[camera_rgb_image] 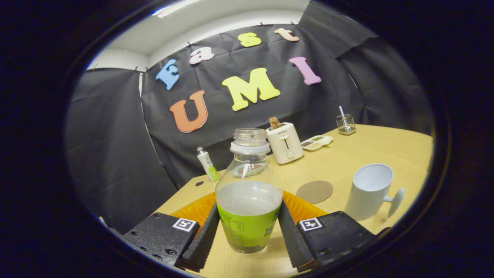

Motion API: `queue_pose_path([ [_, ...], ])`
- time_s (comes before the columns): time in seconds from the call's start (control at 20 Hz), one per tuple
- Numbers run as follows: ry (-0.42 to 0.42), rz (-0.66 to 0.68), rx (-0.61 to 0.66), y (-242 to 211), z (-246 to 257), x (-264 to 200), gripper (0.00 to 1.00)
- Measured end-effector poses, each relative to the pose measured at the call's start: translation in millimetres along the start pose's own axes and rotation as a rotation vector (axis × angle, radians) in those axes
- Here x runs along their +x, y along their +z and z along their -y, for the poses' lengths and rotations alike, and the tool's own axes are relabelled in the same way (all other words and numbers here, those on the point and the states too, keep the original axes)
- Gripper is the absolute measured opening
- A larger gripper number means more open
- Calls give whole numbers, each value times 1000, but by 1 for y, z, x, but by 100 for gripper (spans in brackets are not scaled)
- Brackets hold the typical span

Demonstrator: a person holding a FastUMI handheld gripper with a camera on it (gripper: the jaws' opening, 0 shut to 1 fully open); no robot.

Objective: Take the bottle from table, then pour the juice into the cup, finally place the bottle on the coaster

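And there it was: the juice bottle stood upright on the wooden tabletop, uncapped, with a green label round its lower half and clear plastic above. The gripper had it squarely between its fingers, one pressed against each side of the labelled part, so the hold looked firm. The bottle's base appeared to rest on the tabletop. Behind the bottle an orange mat spread out to the left and right. Just beyond it, to the right, lay the round brown coaster, flat and bare. Further right stood the white cup, its handle pointing right, a little apart from the coaster and near the right finger. At the far side, a cream toaster stood against the black cloth wall with something brown sticking out of its slot. To its right sat a small divided dish, then a little glass jar with a spoon or stick in it. Far left, near the tabletop's edge, a small white and green tube stood tilted.
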State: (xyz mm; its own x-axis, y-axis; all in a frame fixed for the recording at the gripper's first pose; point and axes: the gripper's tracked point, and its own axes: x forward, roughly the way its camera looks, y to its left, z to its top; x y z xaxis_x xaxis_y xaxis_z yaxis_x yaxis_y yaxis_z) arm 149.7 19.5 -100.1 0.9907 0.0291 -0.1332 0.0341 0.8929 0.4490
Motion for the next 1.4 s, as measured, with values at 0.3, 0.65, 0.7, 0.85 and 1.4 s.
queue_pose_path([
  [0.3,52,18,208,17,2,-6,82],
  [0.65,248,40,526,37,-8,-5,81],
  [0.7,253,41,547,36,-5,-3,81],
  [0.85,269,26,599,38,-3,-1,81],
  [1.4,289,15,910,54,13,-15,81],
])
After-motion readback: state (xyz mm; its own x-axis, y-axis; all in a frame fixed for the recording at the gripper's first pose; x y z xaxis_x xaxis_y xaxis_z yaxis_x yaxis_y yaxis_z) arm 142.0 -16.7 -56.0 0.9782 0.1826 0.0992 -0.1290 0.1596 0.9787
